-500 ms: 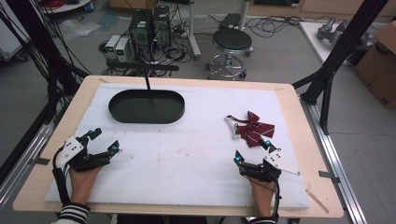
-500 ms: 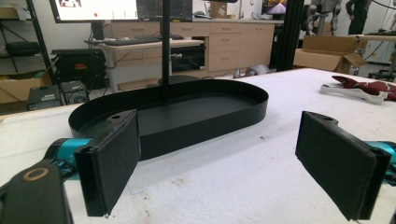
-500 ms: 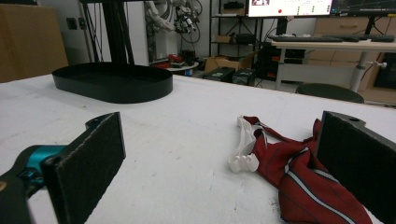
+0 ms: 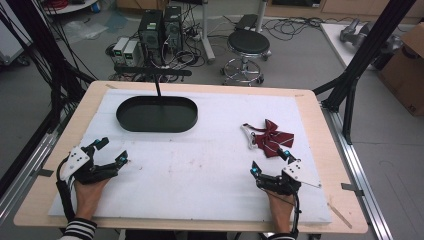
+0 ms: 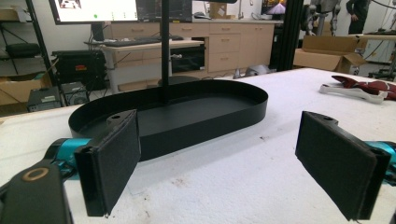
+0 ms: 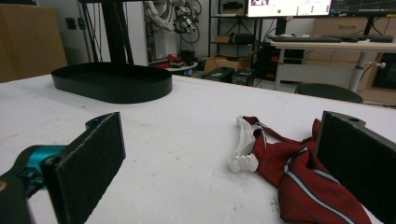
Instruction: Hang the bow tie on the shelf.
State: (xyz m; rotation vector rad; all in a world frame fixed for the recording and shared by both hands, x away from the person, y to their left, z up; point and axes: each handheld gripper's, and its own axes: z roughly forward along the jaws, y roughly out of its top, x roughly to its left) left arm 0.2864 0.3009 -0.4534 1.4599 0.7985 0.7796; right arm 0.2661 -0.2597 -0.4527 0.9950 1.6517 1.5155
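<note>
Lying on the white pad of the desk (image 4: 210,200) toward the right side, a single dark red striped bow tie (image 4: 274,139) with its white strap (image 4: 248,136) sits at about one o'clock from the right gripper (image 4: 270,163), near it but not touching; in the right gripper view the bow tie (image 6: 299,177) spreads just ahead of the fingers (image 6: 93,158), nearer the right-hand pad, with the strap (image 6: 243,149) curling on its left edge; the right gripper's fingers stand wide apart with nothing between them. The tie's long axis runs roughly from nine to three o'clock across the desk in the high view, the strap end toward nine; so, as a judgement, the coming move turns on reaching forward and slightly right, and the right hand is plainly the nearer one. The left gripper (image 4: 111,151) rests well apart at the left side, fingers (image 5: 112,163) likewise wide and empty; from it a black oval tray (image 4: 157,114) lies at about one o'clock, seen close ahead in the left gripper view (image 5: 187,112), with a thin black post rising at its far rim. Counting: one bow tie; one tray; two grippers.
</note>
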